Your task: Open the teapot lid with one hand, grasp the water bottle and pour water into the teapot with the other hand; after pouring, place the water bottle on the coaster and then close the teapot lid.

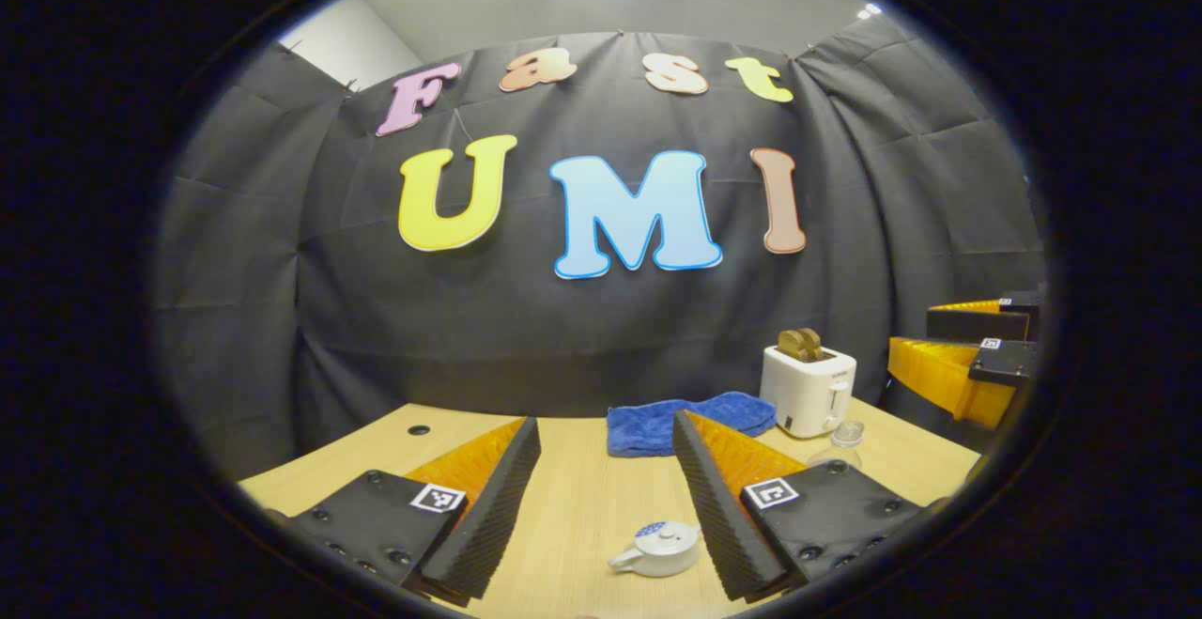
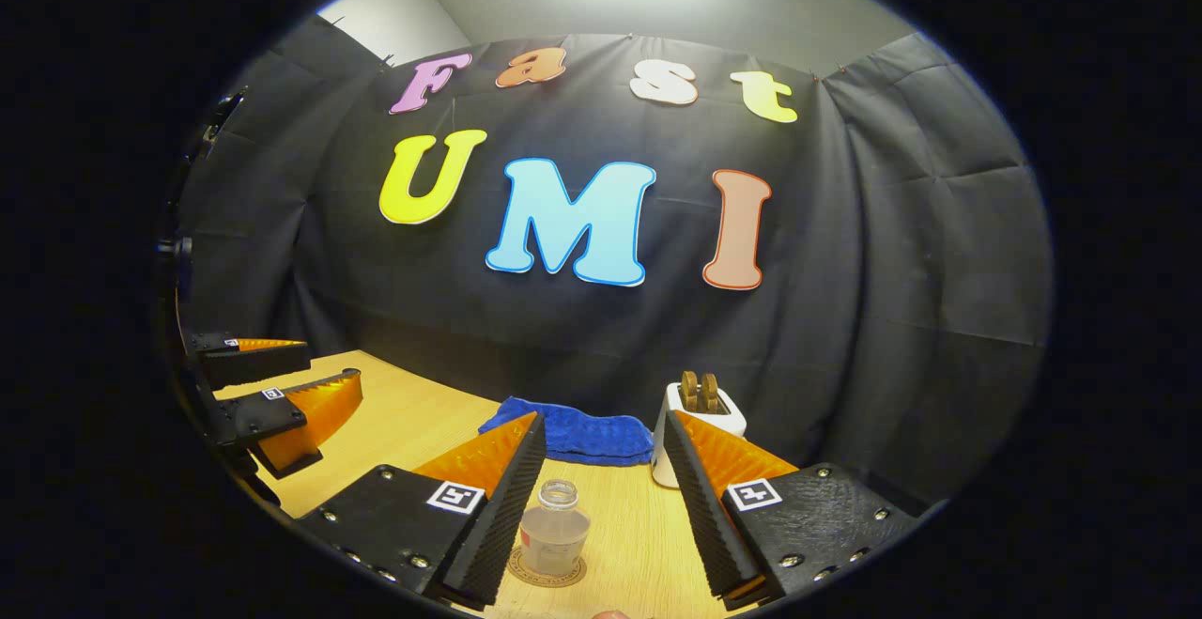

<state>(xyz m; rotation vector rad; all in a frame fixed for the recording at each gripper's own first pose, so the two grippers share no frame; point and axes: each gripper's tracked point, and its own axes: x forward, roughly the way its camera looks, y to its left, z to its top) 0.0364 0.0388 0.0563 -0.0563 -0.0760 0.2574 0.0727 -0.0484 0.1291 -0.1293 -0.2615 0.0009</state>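
Clear plastic water bottle is sitting on the coaster w/ no cap on, right btwn the fingers of the right gripper, which are spread wide and not touching it. Left gripper is also wide apart, hovering above the teapot, lid looks on afaict. Both sit on the wooden table.

Stuff that could go wrong imo:

- Bottle's open and light-looking. If one finger hits it before the other during the close, it slides or tips off the coaster and dumps water. Squeeze too hard and thin plastic could buckle and slosh out the top.
- Teapot lid knob is tiny vs those fat fingers. Off-center pinch prob pops the lid sideways or drags the whole pot, since it's small and nothing's holding it down.
- Toaster is just behind the bottle and the blue towel is near, so a sloppy lift or tilt could bump the toaster.
- Pot opening is small, so pouring from too high or too fast likely misses onto the table.
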